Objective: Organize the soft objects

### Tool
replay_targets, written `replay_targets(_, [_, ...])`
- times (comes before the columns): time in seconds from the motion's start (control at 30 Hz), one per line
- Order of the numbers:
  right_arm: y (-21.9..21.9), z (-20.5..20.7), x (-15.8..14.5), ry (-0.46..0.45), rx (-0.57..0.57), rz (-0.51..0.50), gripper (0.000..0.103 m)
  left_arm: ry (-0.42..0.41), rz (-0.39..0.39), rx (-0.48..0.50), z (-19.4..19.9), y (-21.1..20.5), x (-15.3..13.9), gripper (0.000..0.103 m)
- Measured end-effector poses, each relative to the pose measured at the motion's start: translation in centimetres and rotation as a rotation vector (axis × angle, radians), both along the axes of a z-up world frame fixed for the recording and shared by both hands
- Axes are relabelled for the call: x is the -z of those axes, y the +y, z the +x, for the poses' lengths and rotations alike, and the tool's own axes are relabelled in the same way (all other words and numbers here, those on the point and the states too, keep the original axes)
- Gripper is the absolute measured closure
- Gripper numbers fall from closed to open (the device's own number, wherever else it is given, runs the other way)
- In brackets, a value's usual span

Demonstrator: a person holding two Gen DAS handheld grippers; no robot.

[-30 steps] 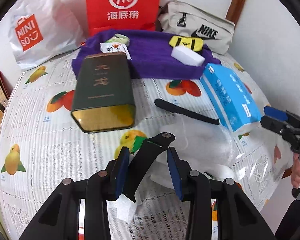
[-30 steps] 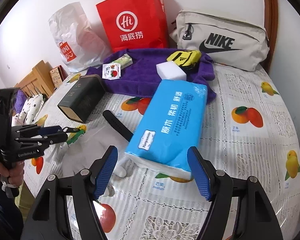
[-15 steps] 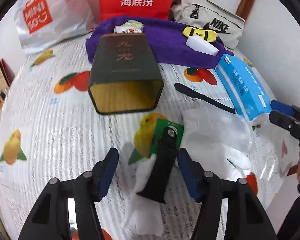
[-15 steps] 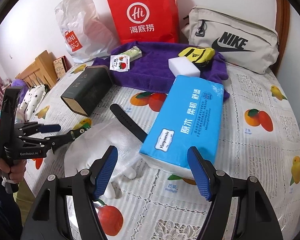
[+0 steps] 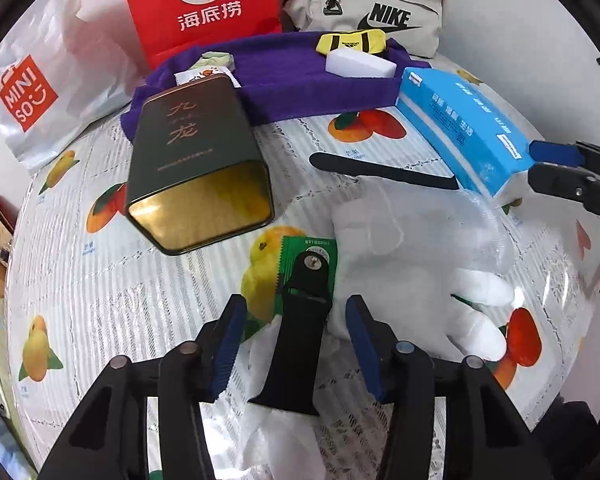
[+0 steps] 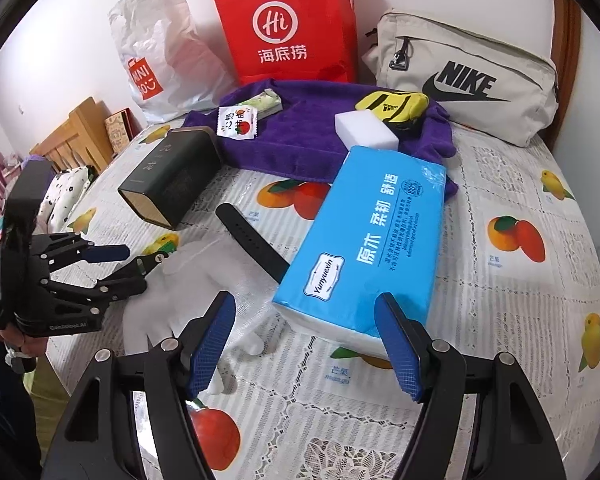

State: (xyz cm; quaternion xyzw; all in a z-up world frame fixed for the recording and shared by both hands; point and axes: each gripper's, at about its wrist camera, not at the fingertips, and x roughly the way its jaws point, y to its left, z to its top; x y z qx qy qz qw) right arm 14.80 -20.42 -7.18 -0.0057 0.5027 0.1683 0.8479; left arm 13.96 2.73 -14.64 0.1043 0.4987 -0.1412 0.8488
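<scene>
Your black watch strap piece (image 5: 296, 340) lies between the blue pads of your left gripper (image 5: 296, 344), its pin end over a green sachet (image 5: 300, 256) and its wide end on the white glove (image 5: 416, 280). The left jaws are closing, yet neither pad presses the strap; gaps show on both sides. From the right wrist view the same strap (image 6: 150, 262) pokes out past the left gripper (image 6: 140, 258) at the glove's (image 6: 204, 280) far edge. Taking that glove as your landmark: the second, longer black strap (image 5: 384, 170) lies just behind it, running to the blue tissue pack (image 5: 464, 128), which touches the glove's right rear side. Your right gripper (image 6: 306, 344) hovers with its jaws standing wide apart and holding nothing, the near end of the tissue pack (image 6: 372, 236) between its fingers without contact. Behind and left of the glove lies the dark green tea tin (image 5: 196, 160) on its side, gold end toward you. Farther behind spreads the purple towel (image 5: 292, 80), carrying a white sponge block (image 5: 358, 66), a yellow pouch (image 5: 352, 42) and small snack packets (image 5: 208, 70). Behind the towel, against the wall, stand the red paper bag (image 5: 204, 4), the white Miniso bag (image 5: 36, 84) and the beige Nike bag (image 5: 364, 12). Everything rests on the fruit-print tablecloth (image 5: 100, 292).
</scene>
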Motion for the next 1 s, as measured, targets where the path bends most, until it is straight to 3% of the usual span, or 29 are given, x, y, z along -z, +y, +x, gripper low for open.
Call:
replay_targets(0.23, [-0.1,0.1,0.0,0.002,-0.008,-0.003,0.031,-0.012,0.042,-0.008,-0.6,0.9,-0.6,0.059])
replay_targets(0.4, [0.1,0.1,0.1,-0.001,-0.004,0.000,0.031,-0.017,0.008,-0.006,-1.8,1.4,-1.1,0.059])
replay_targets(0.77, [0.6,-0.6,-0.4,-0.012,-0.017,0.003,0.031,0.043,-0.008,-0.068,-3.7,3.0,0.9,0.055])
replay_targets(0.87, [1.0,-0.7,-0.4,-0.011,-0.025,0.000,0.031,0.013,0.003,-0.070,-4.0,2.9,1.2,0.056])
replay_targets(0.9, [1.1,-0.8,-0.4,-0.012,-0.027,-0.002,0.031,0.010,0.002,-0.071,-4.0,2.9,1.2,0.060])
replay_targets(0.97, [1.3,-0.9,-0.7,-0.019,-0.036,-0.003,0.031,0.006,-0.002,-0.073,-3.8,3.0,0.9,0.089])
replay_targets(1.0, [1.4,-1.0,-0.9,-0.023,-0.039,0.000,0.031,0.013,-0.017,-0.081,-3.6,3.2,0.6,0.091])
